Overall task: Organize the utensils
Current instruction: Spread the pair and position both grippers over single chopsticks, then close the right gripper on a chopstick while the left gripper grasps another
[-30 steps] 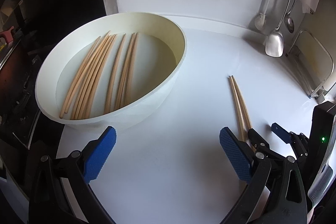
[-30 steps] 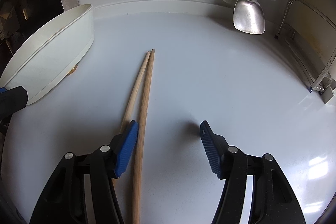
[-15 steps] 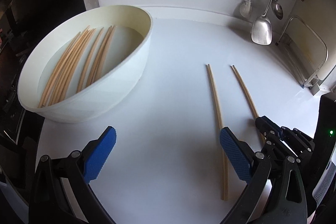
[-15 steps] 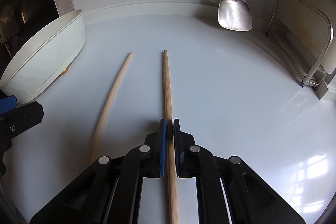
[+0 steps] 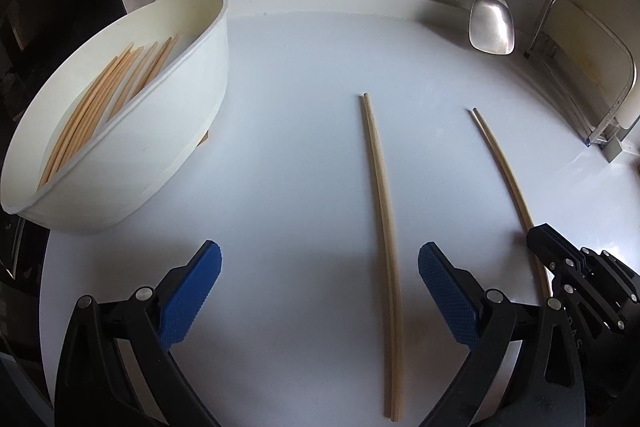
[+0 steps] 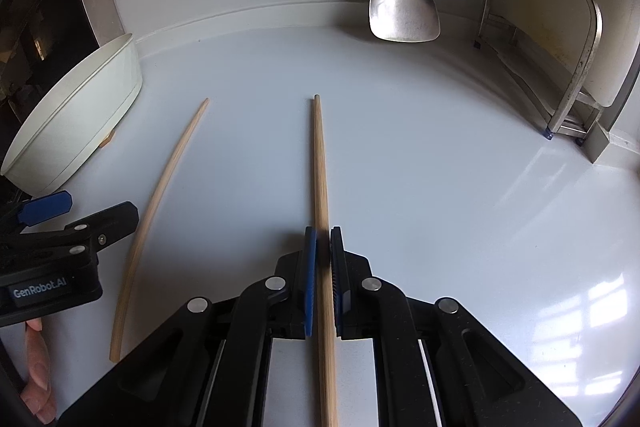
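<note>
- A good bundle of chopsticks (image 5: 94,107) already lay in the white bowl (image 5: 188,131), so that much of the sorting looked done, though the bowl's role is a judgement.
- Two chopsticks were left out on the white counter (image 5: 288,155), well apart from each other and roughly parallel.
- The right gripper (image 6: 322,247) was clamped on the right chopstick (image 6: 319,155); its blue pads pressed on either side of the stick, which ran straight ahead out of the jaws and back beneath the body of the tool.
- The left gripper (image 5: 320,287) stood wide open and empty.
- The loose chopstick (image 5: 380,195) lay on the counter between its spread fingers, nearer the right-hand pad than the left, with its near end reaching back past the fingertips and its far end pointing ahead.
- The pads touched nothing; whether the fingertips were down at counter level could not be told.
- The bowl sat ahead and to the left of the left gripper, apart from both sticks.
- What remained, by the look of it, was gripping the loose stick and putting both away.
</note>
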The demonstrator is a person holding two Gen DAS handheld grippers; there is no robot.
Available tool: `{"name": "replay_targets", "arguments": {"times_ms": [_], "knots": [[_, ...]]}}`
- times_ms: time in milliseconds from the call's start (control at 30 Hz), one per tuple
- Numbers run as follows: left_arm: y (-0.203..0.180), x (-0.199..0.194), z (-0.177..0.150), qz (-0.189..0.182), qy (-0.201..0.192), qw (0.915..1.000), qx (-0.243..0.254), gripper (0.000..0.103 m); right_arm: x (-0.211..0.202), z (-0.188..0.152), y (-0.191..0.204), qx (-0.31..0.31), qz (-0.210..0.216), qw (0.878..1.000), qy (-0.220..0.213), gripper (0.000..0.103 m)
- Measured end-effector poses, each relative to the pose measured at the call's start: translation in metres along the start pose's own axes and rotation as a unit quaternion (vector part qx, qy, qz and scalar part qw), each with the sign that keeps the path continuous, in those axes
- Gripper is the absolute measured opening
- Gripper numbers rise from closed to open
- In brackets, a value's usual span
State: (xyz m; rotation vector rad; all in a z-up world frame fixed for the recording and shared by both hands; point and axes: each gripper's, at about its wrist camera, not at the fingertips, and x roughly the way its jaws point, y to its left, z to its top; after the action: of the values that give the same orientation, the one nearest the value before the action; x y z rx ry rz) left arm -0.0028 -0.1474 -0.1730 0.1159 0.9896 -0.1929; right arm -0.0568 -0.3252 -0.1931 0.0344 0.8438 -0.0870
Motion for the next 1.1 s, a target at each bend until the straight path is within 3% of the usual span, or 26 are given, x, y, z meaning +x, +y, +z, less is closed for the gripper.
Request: {"name": "replay_targets", "arguments": {"times_ms": [200,333,633,733,933,1000,1033,1100], "knots": [[-0.001,0.008,0.0,0.011,0.007,0.9999,-0.002,0.097,0.001,0.001,-0.004,-0.001,0.001,1.0,-0.001,0.017],[-0.004,0.014,-0.001,0.02,0.011,0.9997,0.003,0.097,0.001,0.001,-0.008,0.001,-0.011,1.0,-0.001,0.036],[-0.005,0.016,-0.001,0.022,0.009,0.9997,0.005,0.097,0.003,0.002,-0.008,-0.012,-0.022,1.0,-0.005,0.036],[-0.005,0.013,-0.003,0.01,0.005,0.9999,0.001,0.09,0.001,0.0,-0.005,-0.021,-0.017,1.0,-0.003,0.036],[-0.013,0.008,-0.004,-0.006,0.0,1.0,0.006,0.066,0.001,-0.001,-0.001,-0.032,-0.011,0.999,-0.004,0.023],[-0.019,0.004,-0.004,-0.011,-0.001,0.9998,0.014,0.044,0.001,-0.002,-0.002,-0.032,-0.01,0.999,-0.005,0.021],[-0.022,0.003,-0.004,-0.014,-0.002,0.9997,0.019,0.038,0.001,-0.002,-0.002,-0.033,-0.01,0.999,-0.006,0.015],[-0.027,0.002,-0.004,-0.017,-0.002,0.9994,0.03,0.011,0.001,-0.003,-0.001,-0.035,-0.01,0.999,-0.006,0.007]]}}
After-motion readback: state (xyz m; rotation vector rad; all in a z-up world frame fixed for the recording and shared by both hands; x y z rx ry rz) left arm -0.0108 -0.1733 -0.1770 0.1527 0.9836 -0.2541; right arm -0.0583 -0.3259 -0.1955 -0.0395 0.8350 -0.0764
